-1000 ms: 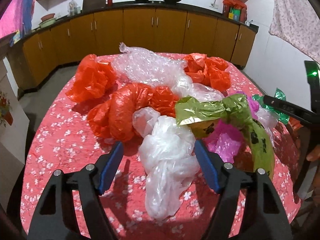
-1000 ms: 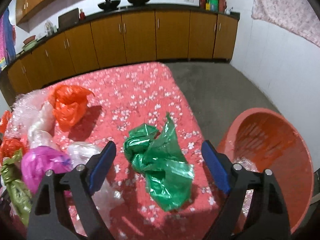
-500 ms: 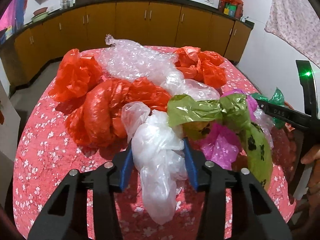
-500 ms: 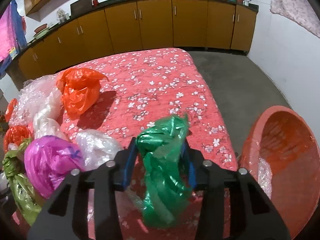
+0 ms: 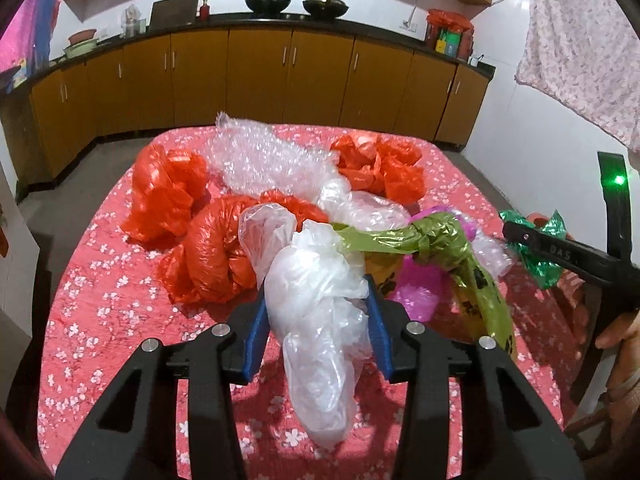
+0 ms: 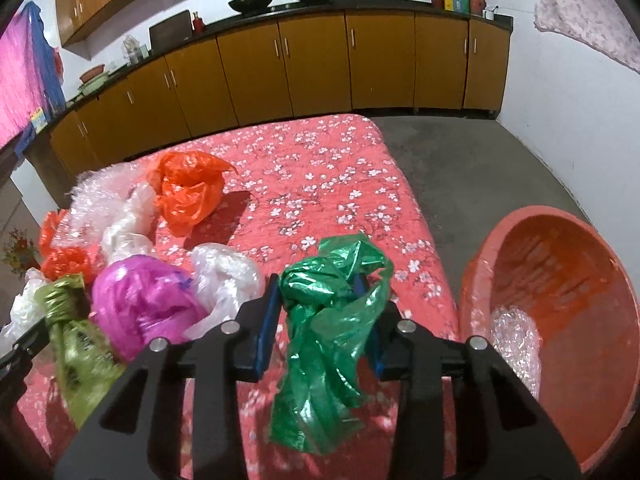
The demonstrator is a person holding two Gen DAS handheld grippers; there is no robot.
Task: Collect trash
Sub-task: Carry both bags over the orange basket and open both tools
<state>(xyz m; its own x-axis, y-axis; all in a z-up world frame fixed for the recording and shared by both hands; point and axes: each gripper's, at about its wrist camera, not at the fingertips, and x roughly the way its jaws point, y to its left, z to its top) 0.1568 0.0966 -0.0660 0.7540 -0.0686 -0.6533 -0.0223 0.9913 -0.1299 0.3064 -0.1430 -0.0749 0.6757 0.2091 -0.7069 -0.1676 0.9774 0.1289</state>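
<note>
1. Since a second earlier, both pairs of blue fingers had drawn in from wide apart, each around a bag, and both bags now hung lifted off the cloth.
2. The left gripper (image 5: 316, 318) had its fingers (image 5: 256, 330) pressed on a clear plastic bag (image 5: 320, 312), crumpled and milky-translucent, its loose tail drooping below them above the red flowered surface (image 5: 100, 300).
3. The right gripper (image 6: 326, 322) was closing on a green plastic bag (image 6: 324, 344); the pads already pinched its knotted upper part, and the glossy, wrinkled lower part dangled free.
4. In the left wrist view the green bag also showed at the right edge, gripped by the other tool, with part of a hand (image 5: 618, 332) below it.
5. More rubbish lay on the surface: three red-orange bags (image 5: 168, 192), a sheet of bubble wrap (image 5: 268, 156), an olive-green bag (image 5: 460, 252) with black prints, tied in a knot, a magenta bag (image 6: 144, 300) and another clear bag (image 6: 224, 276) just beside it.
6. An orange-red plastic tub (image 6: 568, 280) stood on the floor beside the surface's right side, tilted toward the camera, with some clear crinkled plastic (image 6: 516, 340) inside.
7. Wooden cabinets (image 5: 260, 76) lined the far wall, two dark woks (image 5: 296, 2) on top.
</note>
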